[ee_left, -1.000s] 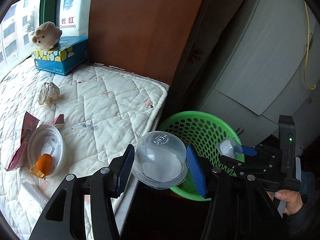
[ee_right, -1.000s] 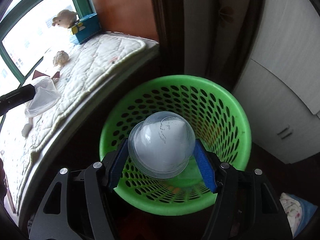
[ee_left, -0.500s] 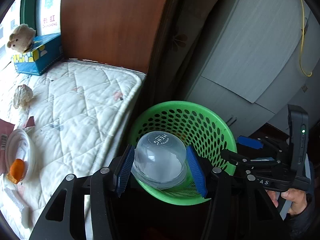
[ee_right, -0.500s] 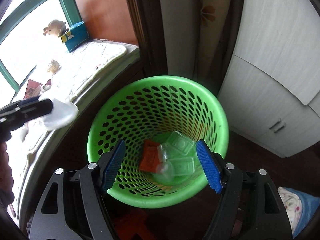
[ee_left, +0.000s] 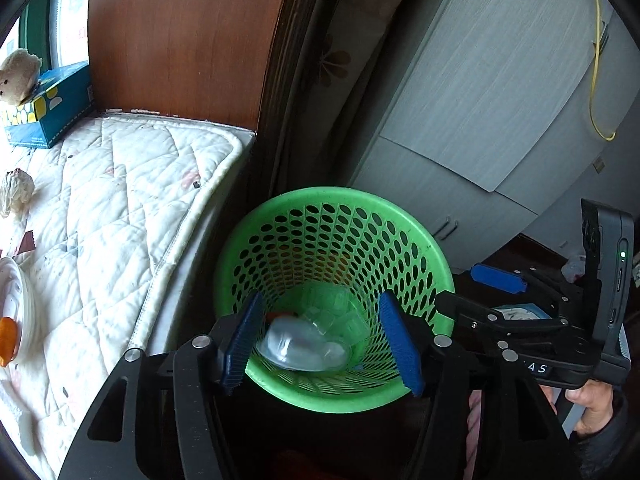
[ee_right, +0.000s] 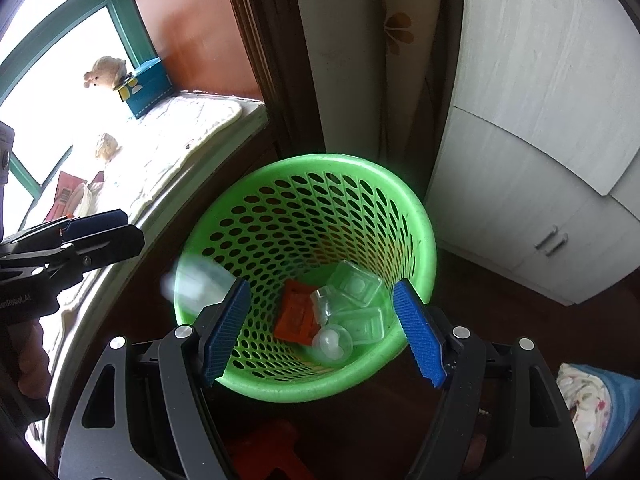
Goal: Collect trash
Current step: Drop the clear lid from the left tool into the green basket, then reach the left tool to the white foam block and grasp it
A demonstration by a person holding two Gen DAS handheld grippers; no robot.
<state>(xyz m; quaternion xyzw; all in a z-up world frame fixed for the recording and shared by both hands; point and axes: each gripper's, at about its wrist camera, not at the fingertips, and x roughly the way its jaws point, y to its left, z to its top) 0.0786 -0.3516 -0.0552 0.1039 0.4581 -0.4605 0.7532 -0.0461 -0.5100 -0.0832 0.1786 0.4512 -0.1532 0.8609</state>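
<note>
While both grippers gape: clear lid (ee_left: 302, 344) inside green basket (ee_left: 424, 248).

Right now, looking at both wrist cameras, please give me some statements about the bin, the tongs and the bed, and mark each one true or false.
1. The green bin holds an orange wrapper. True.
2. The left tongs grip a plastic lid. False: they are open and hold nothing.
3. The right tongs are open. True.
4. The bin is empty. False: clear plastic cups lie inside.
5. A crumpled tissue lies on the bed. True.
</note>
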